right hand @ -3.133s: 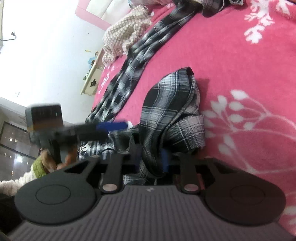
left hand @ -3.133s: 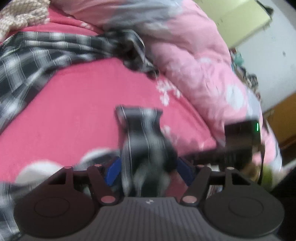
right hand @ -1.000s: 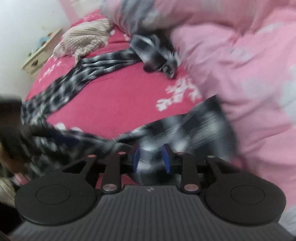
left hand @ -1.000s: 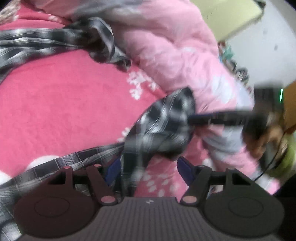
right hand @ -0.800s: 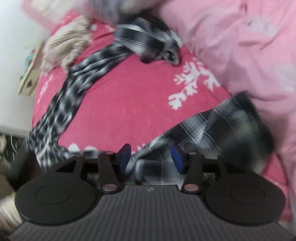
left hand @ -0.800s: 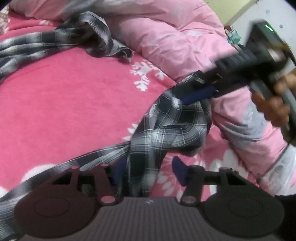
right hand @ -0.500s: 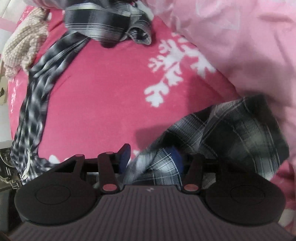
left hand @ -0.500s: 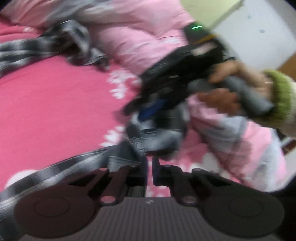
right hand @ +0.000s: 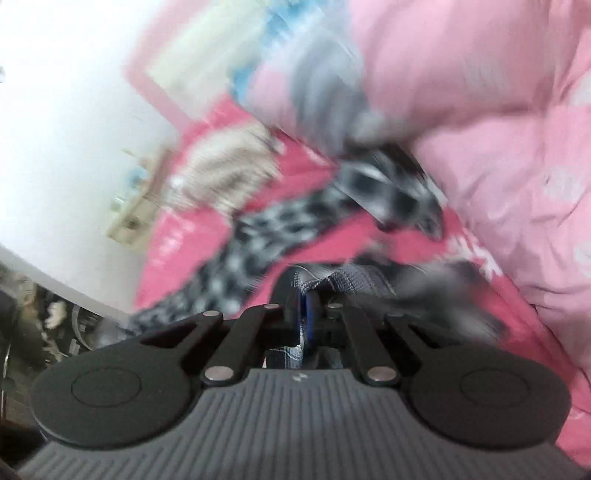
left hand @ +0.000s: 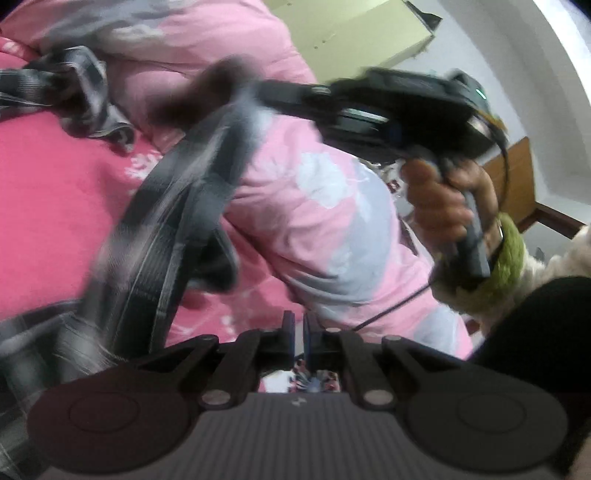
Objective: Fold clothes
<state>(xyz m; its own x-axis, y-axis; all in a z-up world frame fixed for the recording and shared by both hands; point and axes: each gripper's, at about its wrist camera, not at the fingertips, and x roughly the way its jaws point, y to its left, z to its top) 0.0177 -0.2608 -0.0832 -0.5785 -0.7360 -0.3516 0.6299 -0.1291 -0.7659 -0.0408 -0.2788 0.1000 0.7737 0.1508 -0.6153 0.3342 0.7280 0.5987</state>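
Observation:
A black-and-white plaid shirt point(left hand: 170, 221) hangs in a long blurred band over the red bed sheet point(left hand: 48, 192). Its top end is bunched at the tip of my right gripper point(left hand: 258, 88), which a hand point(left hand: 439, 195) holds up at the right. In the right wrist view the right gripper point(right hand: 304, 314) has its jaws closing tight on a fold of the shirt point(right hand: 343, 284), with the pads pressing on it. My left gripper point(left hand: 299, 325) is shut, and no cloth shows between its pads. The shirt passes to the left of it. Another plaid length point(right hand: 388, 192) lies farther up the bed.
A puffy pink quilt point(left hand: 332, 206) is heaped along the right of the bed. A beige knitted garment point(right hand: 229, 166) lies near the bed's far end, with a small cabinet point(right hand: 129, 221) beyond. A pale yellow cupboard point(left hand: 351, 29) stands behind the quilt.
My right gripper opened, shut again on the shirt and rose, pulling the cloth up off the sheet. My left gripper closed and swung right, so the shirt is now off to its left.

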